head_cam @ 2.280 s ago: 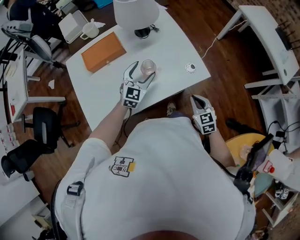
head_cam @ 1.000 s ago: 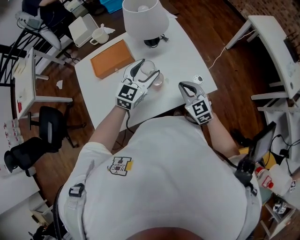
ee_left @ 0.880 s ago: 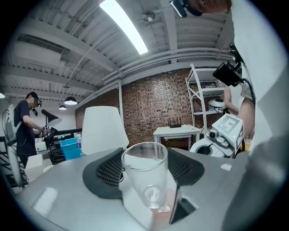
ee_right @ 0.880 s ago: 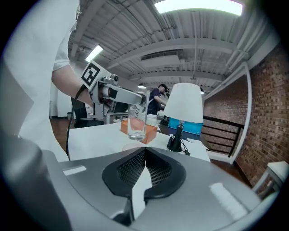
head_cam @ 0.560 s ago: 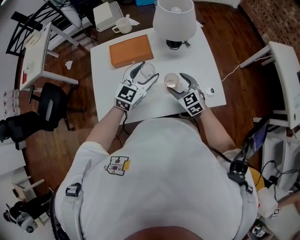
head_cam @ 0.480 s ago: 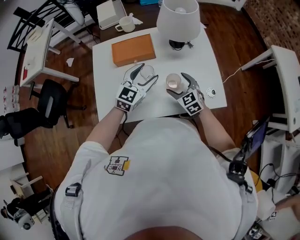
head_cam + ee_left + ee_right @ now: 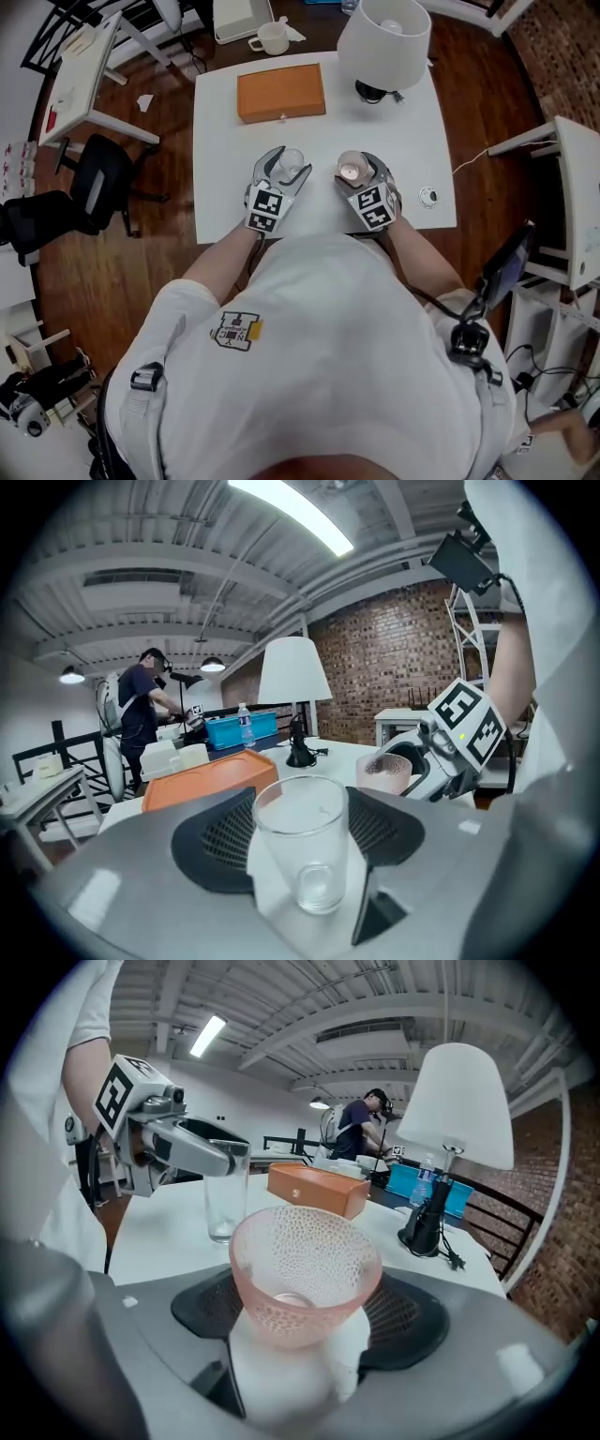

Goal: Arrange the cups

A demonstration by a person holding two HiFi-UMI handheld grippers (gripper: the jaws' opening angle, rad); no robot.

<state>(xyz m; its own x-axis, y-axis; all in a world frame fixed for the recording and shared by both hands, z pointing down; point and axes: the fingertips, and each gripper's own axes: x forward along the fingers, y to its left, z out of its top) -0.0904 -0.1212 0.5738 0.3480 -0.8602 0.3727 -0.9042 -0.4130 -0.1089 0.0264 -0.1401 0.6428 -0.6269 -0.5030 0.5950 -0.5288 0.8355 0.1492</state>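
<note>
A clear glass [image 7: 292,161] stands upright between the jaws of my left gripper [image 7: 278,172], which is shut on it; its sides meet both pads [image 7: 225,836]. A pink dotted cup [image 7: 351,171] sits between the jaws of my right gripper [image 7: 360,178]. Those jaws are closing, and the pads [image 7: 412,1316] lie against the cup's sides. Both cups are near the front edge of the white table [image 7: 412,141], side by side and a little apart. The left gripper view shows the glass [image 7: 300,846] with the pink cup [image 7: 384,772] to its right. The right gripper view shows the cup [image 7: 305,1274] with the glass [image 7: 227,1194] to its left.
An orange box [image 7: 281,92] lies at the back of the table, and a white lamp [image 7: 384,42] stands at the back right. A small round object [image 7: 429,197] sits by the right edge. A white mug [image 7: 272,37] is beyond the table. A black chair [image 7: 94,192] stands left.
The right gripper was shut and empty a second ago; it opened, came round the pink cup and now closes on it. Both grippers have drawn toward the table's near edge, the left keeping the glass.
</note>
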